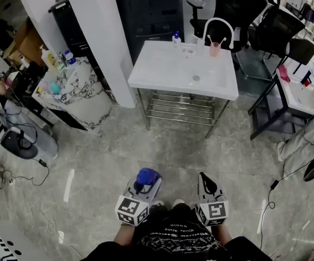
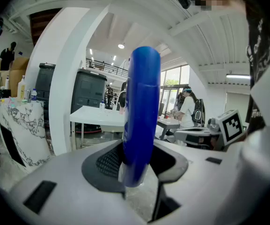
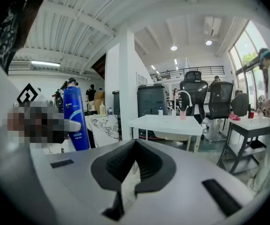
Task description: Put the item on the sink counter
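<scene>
A tall blue bottle (image 1: pixel 147 177) stands upright between the jaws of my left gripper (image 1: pixel 146 185), which is shut on it low down near my body. In the left gripper view the bottle (image 2: pixel 141 116) fills the centre, with the pads (image 2: pixel 107 165) pressed on its lower part. My right gripper (image 1: pixel 207 185) is beside it, shut and empty; its pads (image 3: pixel 146 165) meet with nothing between them. The white sink counter (image 1: pixel 167 69) stands a few steps ahead across the floor, with an arched faucet (image 1: pixel 219 29), a pink cup (image 1: pixel 215 49) and a small soap bottle (image 1: pixel 176 38) at its back edge.
A marble-patterned table (image 1: pixel 83 105) with several bottles stands at the left, beside a white pillar (image 1: pixel 99 37). A dark cabinet (image 1: pixel 148 12) and office chairs (image 1: pixel 238 10) are behind the sink. At the right is a black-framed desk (image 1: pixel 295 94) with a seated person (image 1: pixel 312 135). Cables (image 1: pixel 23 175) lie on the floor at the left.
</scene>
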`<act>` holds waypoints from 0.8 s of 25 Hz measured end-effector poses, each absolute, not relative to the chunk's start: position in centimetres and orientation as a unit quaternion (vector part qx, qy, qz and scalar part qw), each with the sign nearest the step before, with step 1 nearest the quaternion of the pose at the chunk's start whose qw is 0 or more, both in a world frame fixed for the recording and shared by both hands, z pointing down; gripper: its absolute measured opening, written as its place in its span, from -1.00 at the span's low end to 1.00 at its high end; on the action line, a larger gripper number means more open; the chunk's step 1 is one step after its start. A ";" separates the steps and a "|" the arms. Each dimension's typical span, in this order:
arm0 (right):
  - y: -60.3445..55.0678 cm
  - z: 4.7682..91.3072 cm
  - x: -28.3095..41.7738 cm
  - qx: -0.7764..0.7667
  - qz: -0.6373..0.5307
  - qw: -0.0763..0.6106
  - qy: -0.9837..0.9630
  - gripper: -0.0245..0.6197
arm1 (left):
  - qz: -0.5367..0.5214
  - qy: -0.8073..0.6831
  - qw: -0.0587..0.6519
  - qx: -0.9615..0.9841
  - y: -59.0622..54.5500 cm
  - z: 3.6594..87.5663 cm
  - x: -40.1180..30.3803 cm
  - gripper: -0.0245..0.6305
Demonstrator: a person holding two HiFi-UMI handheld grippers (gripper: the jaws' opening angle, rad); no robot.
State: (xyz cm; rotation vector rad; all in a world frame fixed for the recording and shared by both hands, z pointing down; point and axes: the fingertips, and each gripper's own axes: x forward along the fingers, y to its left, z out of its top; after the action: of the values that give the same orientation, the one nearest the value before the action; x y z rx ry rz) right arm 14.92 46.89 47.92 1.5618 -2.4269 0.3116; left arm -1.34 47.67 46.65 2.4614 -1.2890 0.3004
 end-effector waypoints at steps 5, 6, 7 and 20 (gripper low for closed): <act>46.9 46.3 14.0 0.535 0.072 0.105 -0.835 -0.93 | 0.103 -0.447 0.165 0.873 49.1 46.6 -1.3 -0.45; 47.0 46.2 14.0 0.533 0.067 0.104 -0.837 -0.93 | 0.101 -0.448 0.165 0.873 49.2 46.6 -1.4 -0.45; 47.2 46.1 14.2 0.533 0.065 0.100 -0.838 -0.93 | 0.099 -0.451 0.164 0.872 49.2 46.7 -1.3 -0.45; 47.1 46.0 17.6 0.563 0.058 0.070 -0.821 -0.93 | 0.095 -0.455 0.184 0.866 48.5 49.3 1.3 -0.44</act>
State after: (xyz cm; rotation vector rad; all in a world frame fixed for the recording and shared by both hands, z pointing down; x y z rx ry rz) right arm 17.64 47.05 46.02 1.6947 -2.4714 0.1738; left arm 1.27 48.54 49.33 2.4418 -1.2842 0.2681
